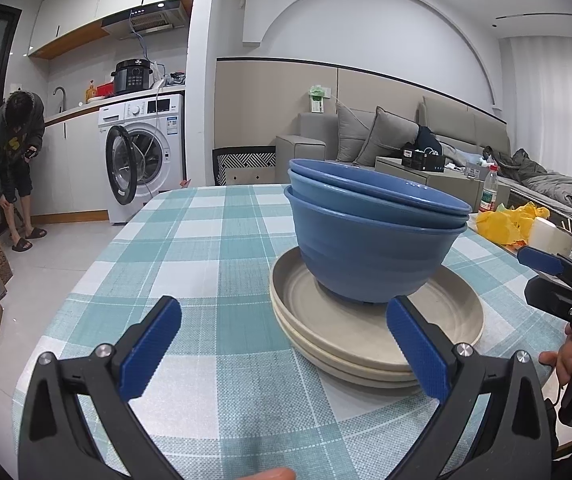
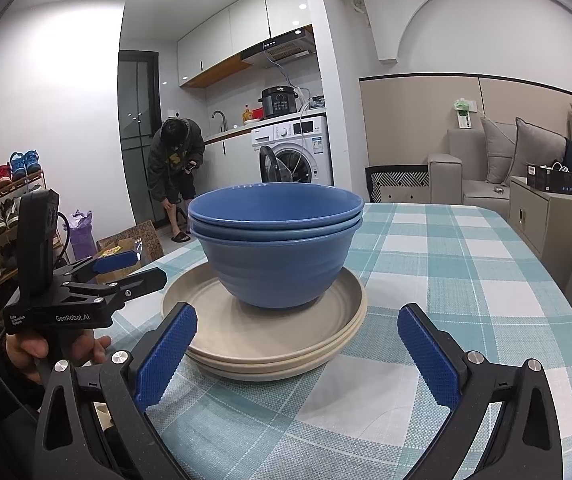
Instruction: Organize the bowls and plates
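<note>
On the table: checked tablecloth (image 1: 206, 240) under everything.
Stack: three blue bowls (image 2: 278, 248) nested, sitting on the beige plates (image 2: 270, 344).
Left gripper (image 1: 282, 344): jaws spread wide, empty, just short of the plates.
Right gripper (image 2: 297, 352): wide apart too, holding nothing.

Blue bowls (image 2: 276, 256) are sitting on beige plates (image 2: 270, 344) atop a teal-and-white checked tablecloth (image 2: 445, 280). Both grippers, left gripper (image 1: 284, 346) and right gripper (image 2: 295, 354), are showing black frames with blue textured pads (image 2: 166, 356).
</note>
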Tool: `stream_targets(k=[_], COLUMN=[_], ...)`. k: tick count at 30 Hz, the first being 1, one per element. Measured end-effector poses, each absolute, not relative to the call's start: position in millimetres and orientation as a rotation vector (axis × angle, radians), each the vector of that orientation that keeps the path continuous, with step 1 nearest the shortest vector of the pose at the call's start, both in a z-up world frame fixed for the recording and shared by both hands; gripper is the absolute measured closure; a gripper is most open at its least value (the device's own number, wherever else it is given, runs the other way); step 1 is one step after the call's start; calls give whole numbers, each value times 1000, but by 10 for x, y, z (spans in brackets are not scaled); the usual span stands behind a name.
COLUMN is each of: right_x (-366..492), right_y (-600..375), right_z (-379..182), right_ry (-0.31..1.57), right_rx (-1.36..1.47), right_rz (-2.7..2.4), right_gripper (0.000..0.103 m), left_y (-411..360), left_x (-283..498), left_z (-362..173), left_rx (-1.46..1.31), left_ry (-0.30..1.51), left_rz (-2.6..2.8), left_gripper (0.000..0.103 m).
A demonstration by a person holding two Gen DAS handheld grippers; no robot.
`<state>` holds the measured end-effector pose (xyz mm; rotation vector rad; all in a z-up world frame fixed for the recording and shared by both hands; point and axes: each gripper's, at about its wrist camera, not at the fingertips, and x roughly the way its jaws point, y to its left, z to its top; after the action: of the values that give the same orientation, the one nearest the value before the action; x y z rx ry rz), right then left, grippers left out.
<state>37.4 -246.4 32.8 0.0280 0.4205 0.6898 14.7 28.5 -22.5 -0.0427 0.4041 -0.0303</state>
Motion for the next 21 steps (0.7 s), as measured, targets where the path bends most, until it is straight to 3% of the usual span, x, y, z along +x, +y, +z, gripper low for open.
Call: stream_targets(k=[21], right_x=[351], right_y=[-2461], right_z=[340], right_ry=[420], right_rx=[28], right_rz=[694], right_gripper=[1], left_y=[284], left_x=[148], left_z=[-227], left_rx=[-42], left_ry=[406], left_rz=[-29], left_gripper=[0])
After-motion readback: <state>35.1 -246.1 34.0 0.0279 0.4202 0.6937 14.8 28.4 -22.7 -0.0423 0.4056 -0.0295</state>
